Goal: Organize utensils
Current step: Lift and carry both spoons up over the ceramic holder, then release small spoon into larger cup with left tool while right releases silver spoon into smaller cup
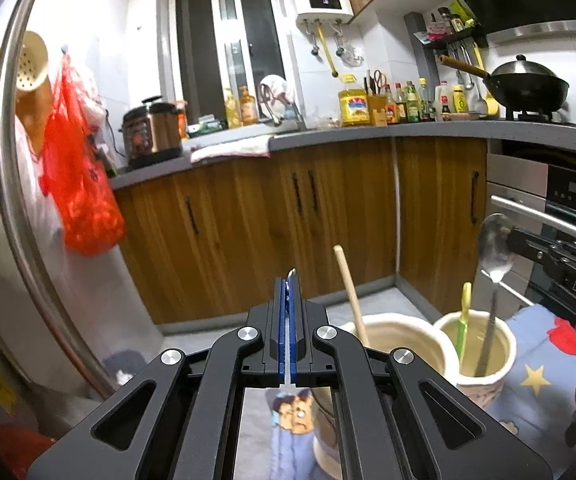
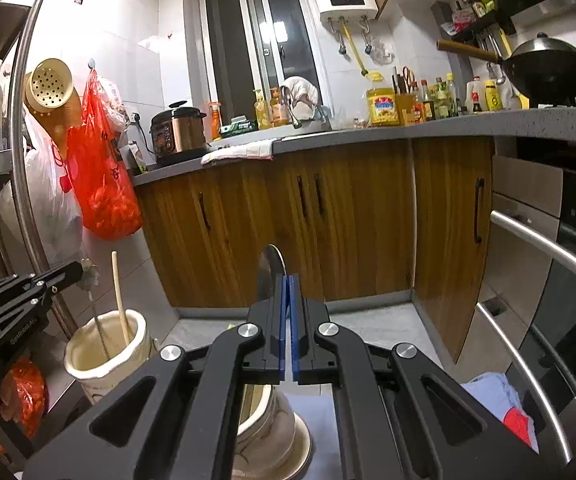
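Two cream ceramic holders stand on a blue cloth. In the left wrist view the left holder [image 1: 398, 330] has a wooden stick [image 1: 350, 292] in it. The right holder [image 1: 474, 344] has a green utensil [image 1: 464, 314]. My left gripper [image 1: 290, 276] is shut on a thin metal utensil whose tip shows between the pads; its head is unclear. My right gripper [image 2: 289, 278] is shut on a metal spoon [image 2: 269, 272], held upright with its handle down in the right holder [image 2: 272, 420]. The spoon [image 1: 496, 250] also shows in the left wrist view. The left holder [image 2: 106, 350] sits at left.
Wooden cabinets [image 1: 288, 216] and a grey counter [image 1: 368, 132] face me. An oven with steel handles [image 2: 548, 248] is on the right. A red bag [image 1: 78, 176] hangs at left by a steel rack pole [image 1: 12, 120]. The blue cloth [image 1: 536, 376] covers the surface.
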The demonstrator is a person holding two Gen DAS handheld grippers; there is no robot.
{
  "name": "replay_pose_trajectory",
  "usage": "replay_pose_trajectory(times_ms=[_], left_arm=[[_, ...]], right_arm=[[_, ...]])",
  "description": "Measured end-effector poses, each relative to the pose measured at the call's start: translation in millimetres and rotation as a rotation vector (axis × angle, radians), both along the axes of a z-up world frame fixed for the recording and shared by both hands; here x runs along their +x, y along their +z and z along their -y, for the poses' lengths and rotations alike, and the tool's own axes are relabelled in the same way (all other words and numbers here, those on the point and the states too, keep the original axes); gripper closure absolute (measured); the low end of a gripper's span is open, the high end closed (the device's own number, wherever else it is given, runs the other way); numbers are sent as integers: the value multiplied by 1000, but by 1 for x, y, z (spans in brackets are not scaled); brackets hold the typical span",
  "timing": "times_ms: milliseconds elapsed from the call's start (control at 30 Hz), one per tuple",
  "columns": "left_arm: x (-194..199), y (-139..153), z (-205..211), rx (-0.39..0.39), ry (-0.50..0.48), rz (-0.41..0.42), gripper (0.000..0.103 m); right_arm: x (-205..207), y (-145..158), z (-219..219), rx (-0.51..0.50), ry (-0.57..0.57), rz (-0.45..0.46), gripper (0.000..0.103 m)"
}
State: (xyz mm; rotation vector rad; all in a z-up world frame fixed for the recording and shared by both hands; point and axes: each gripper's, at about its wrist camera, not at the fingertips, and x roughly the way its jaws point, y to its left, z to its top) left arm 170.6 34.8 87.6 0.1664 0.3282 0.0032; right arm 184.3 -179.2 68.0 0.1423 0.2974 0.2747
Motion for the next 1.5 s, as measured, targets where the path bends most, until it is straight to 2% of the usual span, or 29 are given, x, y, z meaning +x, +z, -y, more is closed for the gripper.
replay_pose_trajectory(times_ms=[467, 600, 700, 867, 967, 1033, 1067, 1133, 1267, 1333, 1367, 1500], left_arm=[[-4, -8, -7, -74, -7, -46, 101], [-3, -10, -11, -113, -11, -65, 78], [-4, -11, -11, -112, -5, -63, 77], [-5, -12, -14, -125, 9, -64, 68], [-7, -10, -17, -136, 13, -58, 59], [-9, -9, -18, -141, 16, -56, 47], [-10, -8, -19, -144, 19, -53, 44], [-12, -7, -20, -153, 23, -44, 34], [-19, -2, -25, -176, 33, -35, 24], [-25, 0, -27, -185, 35, -28, 16], [-30, 3, -28, -187, 34, -19, 13], [-48, 8, -28, -185, 19, -9, 8]], right_arm=[[-1, -6, 4, 14, 27, -36, 101], [0, -7, 8, 17, 29, -48, 101], [1, -6, 9, 24, 27, -57, 101], [3, -7, 11, 36, 25, -74, 101], [4, -6, 11, 42, 31, -80, 99], [4, -5, 11, 38, 30, -81, 98], [3, -4, 11, 37, 31, -79, 96], [2, -2, 12, 41, 34, -79, 76], [-3, 3, 14, 47, 36, -75, 71], [-8, 6, 16, 52, 41, -75, 54], [-11, 7, 18, 59, 47, -73, 43], [-28, 8, 25, 67, 61, -71, 20]])
